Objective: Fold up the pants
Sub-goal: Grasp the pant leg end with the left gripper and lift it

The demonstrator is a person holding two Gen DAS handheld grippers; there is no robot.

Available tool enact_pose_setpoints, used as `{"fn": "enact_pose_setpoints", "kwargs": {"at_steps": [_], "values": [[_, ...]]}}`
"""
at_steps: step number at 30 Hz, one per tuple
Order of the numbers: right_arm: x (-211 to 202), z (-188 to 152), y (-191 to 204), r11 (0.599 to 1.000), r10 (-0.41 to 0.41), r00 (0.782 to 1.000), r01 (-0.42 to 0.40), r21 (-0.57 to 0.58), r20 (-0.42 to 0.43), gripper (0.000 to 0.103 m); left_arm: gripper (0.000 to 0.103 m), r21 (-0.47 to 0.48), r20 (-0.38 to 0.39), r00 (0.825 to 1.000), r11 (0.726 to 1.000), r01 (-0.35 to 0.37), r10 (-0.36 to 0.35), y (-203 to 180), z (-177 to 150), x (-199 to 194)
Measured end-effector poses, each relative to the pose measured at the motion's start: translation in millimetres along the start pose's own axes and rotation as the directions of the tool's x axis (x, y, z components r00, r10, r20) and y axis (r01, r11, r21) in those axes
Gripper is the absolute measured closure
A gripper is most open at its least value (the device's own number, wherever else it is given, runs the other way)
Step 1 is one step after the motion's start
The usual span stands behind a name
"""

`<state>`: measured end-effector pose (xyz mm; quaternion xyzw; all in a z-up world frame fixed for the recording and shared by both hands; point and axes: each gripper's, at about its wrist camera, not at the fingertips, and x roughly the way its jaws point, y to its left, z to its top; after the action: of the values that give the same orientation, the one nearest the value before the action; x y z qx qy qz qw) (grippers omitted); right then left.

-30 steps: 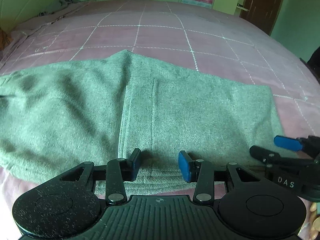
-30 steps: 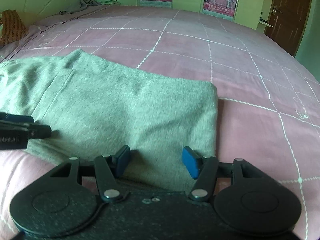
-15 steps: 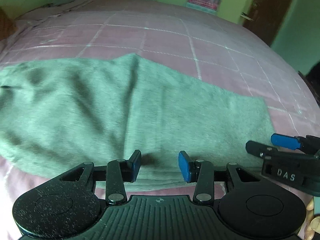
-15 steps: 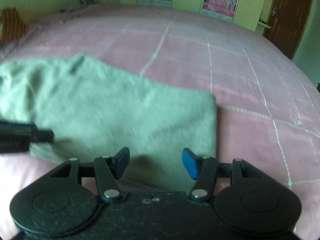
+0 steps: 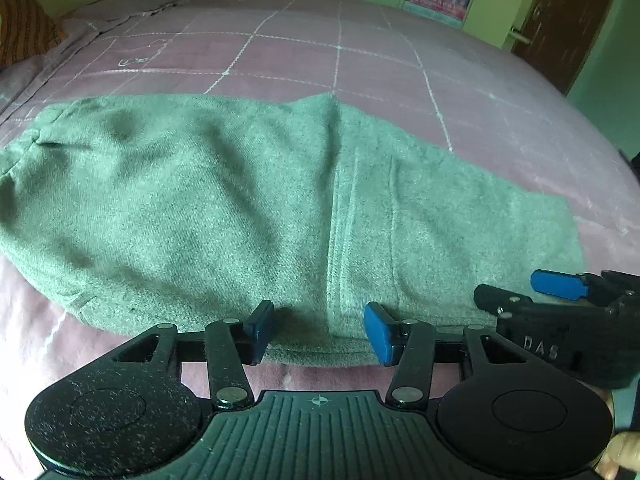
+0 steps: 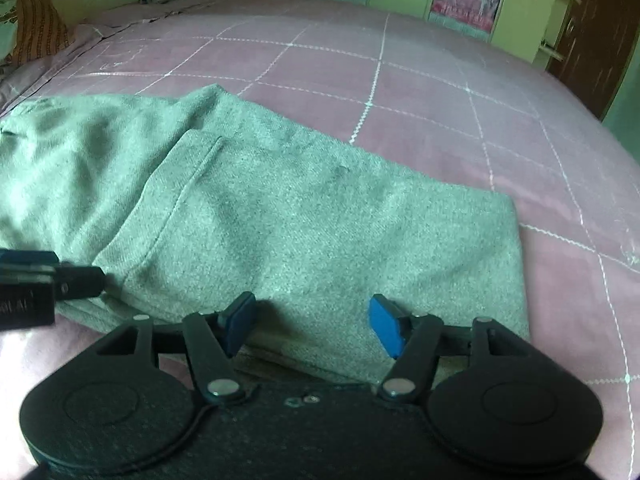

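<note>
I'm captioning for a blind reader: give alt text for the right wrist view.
Green pants lie flat on a pink checked bedspread. The right claw hovers open over their near edge, and the left claw reaches in from the left.

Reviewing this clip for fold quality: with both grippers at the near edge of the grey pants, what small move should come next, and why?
Probably ease both sets of jaws down and forward onto the near edge of the pants and close. The left gripper, whose jaws have just been opening, and the right gripper stand open over that edge, pinching nothing, while the cloth lies flat on the pink bedspread.
</note>
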<state>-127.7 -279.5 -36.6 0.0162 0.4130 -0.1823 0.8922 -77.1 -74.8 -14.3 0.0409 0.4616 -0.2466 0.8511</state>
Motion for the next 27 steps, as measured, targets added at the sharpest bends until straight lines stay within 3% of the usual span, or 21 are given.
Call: {"fn": "enact_pose_setpoints", "kwargs": {"at_steps": [7,10,12,18,22,27], "values": [[-9.5,5.9,-0.2,0.995,0.058,0.996,-0.062,0.078,0.061,0.039,0.053,-0.157,0.048,0.999,0.987,0.024,-0.017,47.3,-0.1,-27.4],[4.0,-2.8,12.5,0.999,0.049,0.998,-0.049,0.022,0.026,0.036,0.049,-0.208,0.048,0.999,0.978,0.003,0.007,69.4,2.3,-34.5],[4.3,-1.3,15.9,0.999,0.036,0.999,-0.036,0.010,0.019,0.036,0.038,-0.233,0.049,0.998,0.972,-0.018,0.030,84.9,3.8,-38.7],[0.0,1.8,19.8,0.998,0.062,0.998,-0.063,0.019,0.024,0.036,0.035,-0.331,0.063,0.994,0.941,-0.068,0.094,129.7,7.3,-46.4],[4.0,-2.4,19.3,0.997,0.071,0.997,-0.072,0.025,0.034,0.036,0.035,-0.452,0.055,0.994,0.890,-0.061,0.097,165.1,6.0,-44.1],[4.3,-2.1,18.2,0.996,0.080,0.996,-0.081,0.028,0.031,0.035,0.035,-0.617,0.056,0.998,0.787,0.008,0.034,208.0,-5.5,-29.9]]}}
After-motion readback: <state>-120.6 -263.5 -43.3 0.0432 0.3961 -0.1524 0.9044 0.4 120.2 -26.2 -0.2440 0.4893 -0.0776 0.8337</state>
